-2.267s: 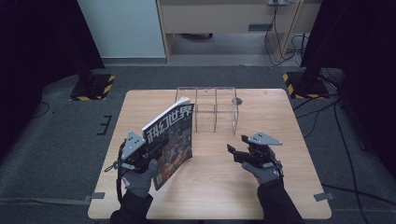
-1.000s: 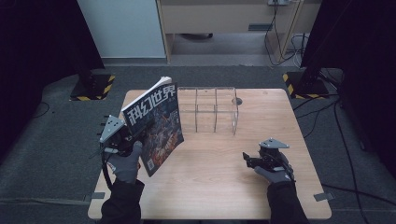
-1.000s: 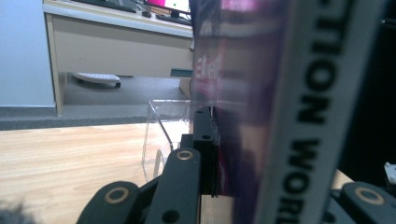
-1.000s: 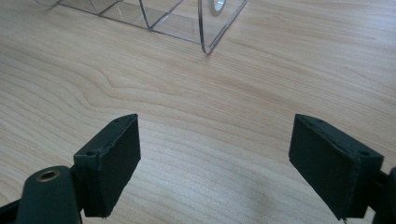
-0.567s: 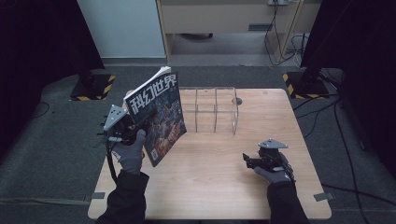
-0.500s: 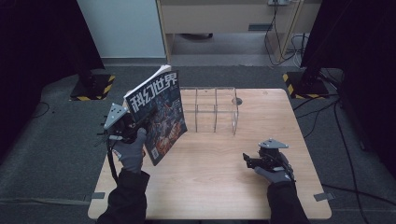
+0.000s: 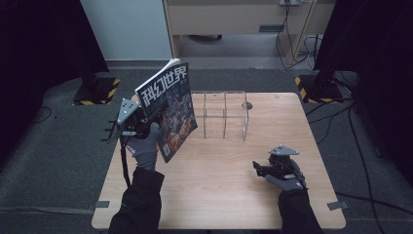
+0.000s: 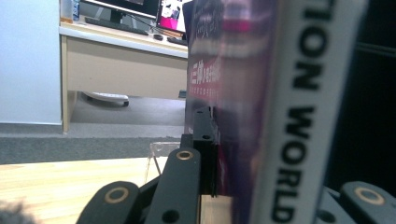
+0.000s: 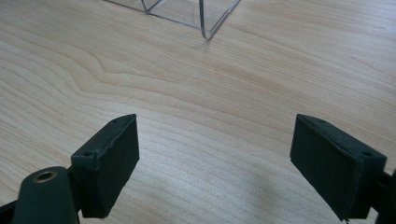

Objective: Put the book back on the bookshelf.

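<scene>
Magazine (image 7: 168,109) is clamped by its spine edge in the left gripper (image 7: 139,122), upright above the left side of the table (image 7: 219,190). Its long axis tilts up and away, and the clear rack (image 7: 225,114) stands just to its right. Compared with a moment before, it is higher and nearer the rack. The right gripper (image 7: 265,168) rests low, its jaws wide apart and empty.

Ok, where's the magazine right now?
In the high view the magazine is held upright above the table's left side, clamped in the left gripper, just left of the clear acrylic rack.
</scene>
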Available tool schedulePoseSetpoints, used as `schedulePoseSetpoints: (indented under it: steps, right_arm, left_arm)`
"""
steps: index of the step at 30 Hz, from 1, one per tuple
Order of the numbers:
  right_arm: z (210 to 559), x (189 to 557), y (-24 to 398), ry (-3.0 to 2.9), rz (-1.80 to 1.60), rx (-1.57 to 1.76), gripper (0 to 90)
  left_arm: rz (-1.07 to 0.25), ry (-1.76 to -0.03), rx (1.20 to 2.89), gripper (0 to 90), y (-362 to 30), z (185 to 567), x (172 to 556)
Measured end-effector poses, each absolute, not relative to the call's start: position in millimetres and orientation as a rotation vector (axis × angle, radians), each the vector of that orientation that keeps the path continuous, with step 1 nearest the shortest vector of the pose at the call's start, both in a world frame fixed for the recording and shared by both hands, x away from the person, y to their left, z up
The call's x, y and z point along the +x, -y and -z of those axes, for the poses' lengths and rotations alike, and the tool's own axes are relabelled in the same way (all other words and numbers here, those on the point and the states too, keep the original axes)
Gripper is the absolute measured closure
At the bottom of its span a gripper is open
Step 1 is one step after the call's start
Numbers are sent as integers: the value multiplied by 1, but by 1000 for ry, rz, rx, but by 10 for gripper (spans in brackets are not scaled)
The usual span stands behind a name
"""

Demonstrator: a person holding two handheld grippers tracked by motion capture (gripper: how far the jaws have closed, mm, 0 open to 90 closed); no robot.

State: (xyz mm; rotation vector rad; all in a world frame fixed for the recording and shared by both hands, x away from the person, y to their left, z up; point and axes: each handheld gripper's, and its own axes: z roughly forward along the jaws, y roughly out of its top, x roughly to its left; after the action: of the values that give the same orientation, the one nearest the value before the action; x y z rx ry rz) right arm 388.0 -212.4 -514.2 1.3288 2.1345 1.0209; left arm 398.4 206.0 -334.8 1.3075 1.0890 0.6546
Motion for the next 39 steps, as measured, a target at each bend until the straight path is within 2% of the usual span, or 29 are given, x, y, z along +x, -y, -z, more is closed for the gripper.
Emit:
schedulePoseSetpoints:
  steps: [10,39]
  right_arm:
    - [515,389,213,-2140,-1022,1324,152]
    - [517,391,211,-2160,-1010,1284,148]
  left_arm:
    - [-644,-1119,1252,816,-201,340,419]
    - [-665,-1188,1239,815,-184,367,466]
